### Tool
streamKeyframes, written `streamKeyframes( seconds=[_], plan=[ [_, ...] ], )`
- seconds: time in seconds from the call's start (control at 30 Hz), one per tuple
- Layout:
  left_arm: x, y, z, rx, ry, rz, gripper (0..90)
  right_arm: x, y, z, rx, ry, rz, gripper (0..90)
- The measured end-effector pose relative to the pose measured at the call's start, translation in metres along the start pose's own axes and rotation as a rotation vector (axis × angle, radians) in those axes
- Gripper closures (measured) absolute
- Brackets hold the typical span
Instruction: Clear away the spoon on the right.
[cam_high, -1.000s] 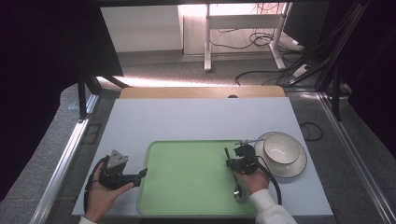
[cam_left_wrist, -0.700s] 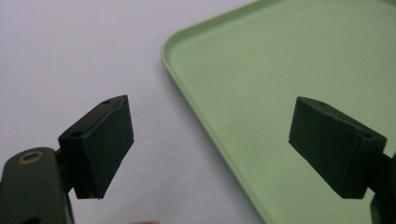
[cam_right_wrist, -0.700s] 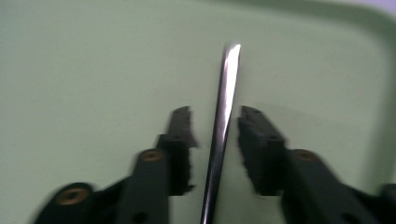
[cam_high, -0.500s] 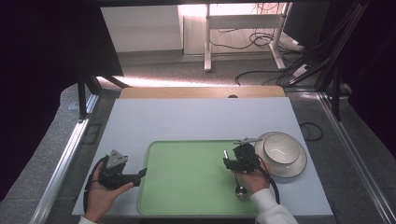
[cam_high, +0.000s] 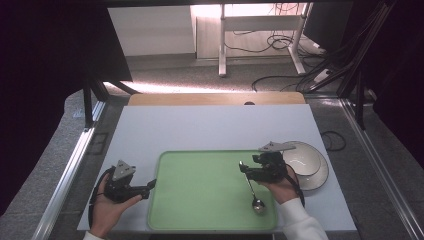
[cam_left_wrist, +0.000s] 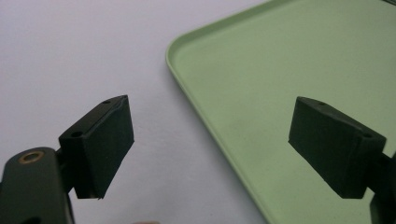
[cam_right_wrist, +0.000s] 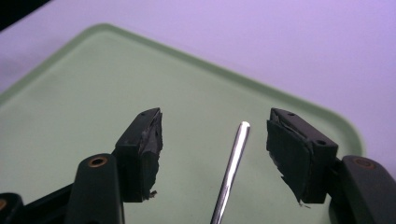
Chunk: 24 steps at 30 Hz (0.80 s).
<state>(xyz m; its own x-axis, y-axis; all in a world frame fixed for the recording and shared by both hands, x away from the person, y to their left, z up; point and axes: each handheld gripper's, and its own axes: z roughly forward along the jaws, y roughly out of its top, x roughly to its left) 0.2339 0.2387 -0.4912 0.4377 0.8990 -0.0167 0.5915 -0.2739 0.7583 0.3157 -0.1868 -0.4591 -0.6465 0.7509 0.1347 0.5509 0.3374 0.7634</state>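
Both jaws open: right gripper (cam_high: 243, 170) has just released spoon (cam_high: 252, 191) onto tray (cam_high: 200, 200); withdrawal next; left gripper (cam_high: 150, 186) idle.

The high view looks forward and down from above the person's side of the table (cam_high: 210, 127), far enough off to take in the whole green tray (cam_high: 200, 192) and the floor beyond. The left gripper view sits close over the tray's rounded corner (cam_left_wrist: 175, 46), facing along its own tool (cam_left_wrist: 210, 154). The right gripper view, equally near, faces across the tray's far corner (cam_right_wrist: 345, 126) past its tool (cam_right_wrist: 215, 144). All three views share the tray and the pale table around it.
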Motion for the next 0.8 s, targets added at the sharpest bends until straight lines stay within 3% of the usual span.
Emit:
streamKeyframes(
  seconds=[0.03,0.07,0.17,0.37,0.6,0.8],
  plan=[
    [0.000,0.000,0.000,-0.001,0.000,0.001,13.5,0.000,0.000,0.000,0.000,0.000,0.000,36.4],
    [0.000,0.000,0.000,-0.002,0.000,0.000,13.5,-0.003,0.001,-0.010,-0.048,-0.005,-0.024,36.8],
    [0.000,0.000,-0.001,-0.005,0.003,0.003,13.6,-0.008,0.002,-0.019,-0.080,0.000,-0.032,36.8],
    [0.000,0.000,-0.001,-0.015,0.009,-0.005,13.7,-0.027,-0.011,-0.046,-0.085,-0.024,-0.023,36.7],
    [0.002,0.000,-0.003,-0.025,0.017,-0.022,13.0,-0.045,-0.035,-0.083,-0.140,-0.042,0.009,36.5],
    [-0.002,0.001,-0.003,-0.025,0.011,-0.015,13.0,-0.053,-0.043,-0.085,-0.144,-0.036,0.020,36.1]
  ],
)
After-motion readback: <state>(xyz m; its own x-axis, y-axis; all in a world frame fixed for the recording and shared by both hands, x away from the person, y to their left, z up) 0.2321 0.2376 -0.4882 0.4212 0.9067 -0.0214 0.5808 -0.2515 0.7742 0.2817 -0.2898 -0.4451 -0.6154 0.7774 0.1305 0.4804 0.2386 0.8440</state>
